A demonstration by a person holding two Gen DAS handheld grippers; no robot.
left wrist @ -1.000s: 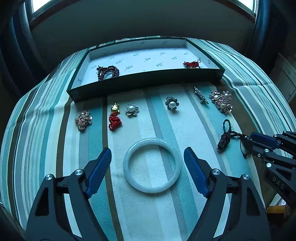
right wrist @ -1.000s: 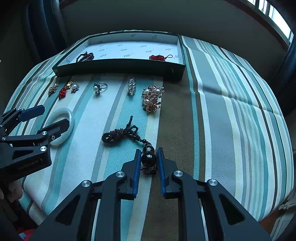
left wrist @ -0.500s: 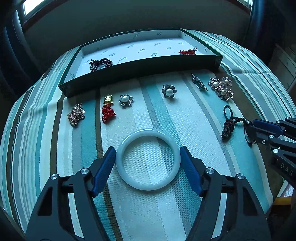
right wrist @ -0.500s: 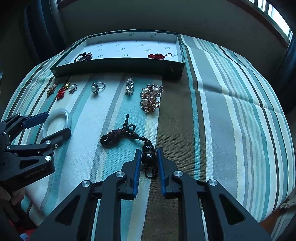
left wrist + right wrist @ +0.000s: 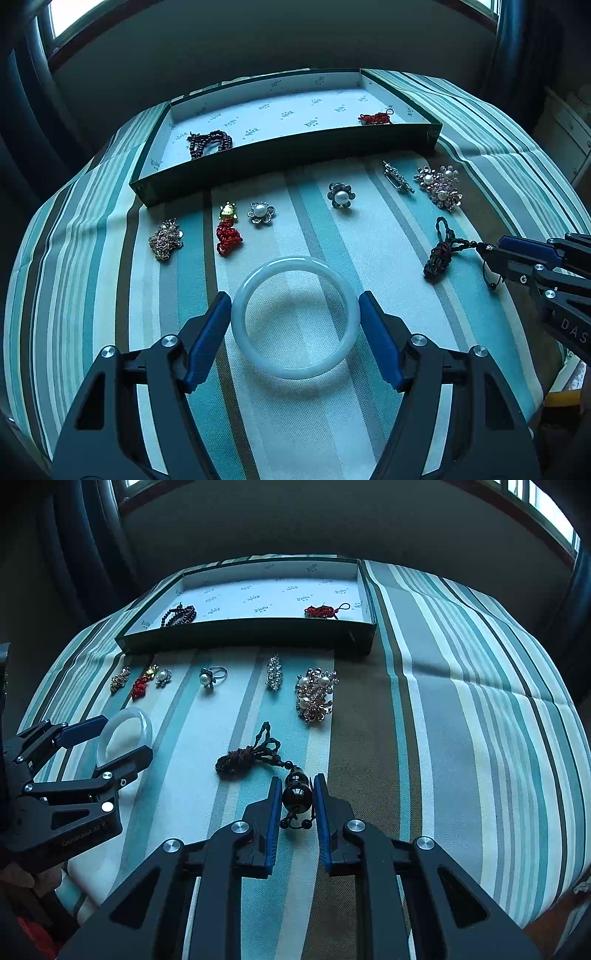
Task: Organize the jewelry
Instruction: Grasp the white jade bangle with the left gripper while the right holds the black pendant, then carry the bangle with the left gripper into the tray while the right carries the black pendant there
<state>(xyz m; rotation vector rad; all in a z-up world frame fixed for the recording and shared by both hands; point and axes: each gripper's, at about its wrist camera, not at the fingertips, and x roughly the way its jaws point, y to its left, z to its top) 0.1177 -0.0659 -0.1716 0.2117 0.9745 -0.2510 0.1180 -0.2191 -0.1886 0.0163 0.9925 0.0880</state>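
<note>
A white jade bangle lies on the striped cloth between the blue pads of my left gripper; the pads touch its sides. It also shows in the right wrist view. My right gripper is shut on the black gourd bead of a dark corded pendant, whose knotted cord lies on the cloth ahead. A green tray with a white floor stands at the back, holding a dark bead bracelet and a red knot charm.
Loose pieces lie in a row before the tray: a gold chain, a red and gold charm, a pearl flower, a pearl ring, a crystal pin, a pearl brooch. The cloth drops off at right.
My left gripper has moved forward around the bangle and narrowed until its pads meet the bangle's sides. My right gripper has stayed shut on the gourd bead, hardly moving.
</note>
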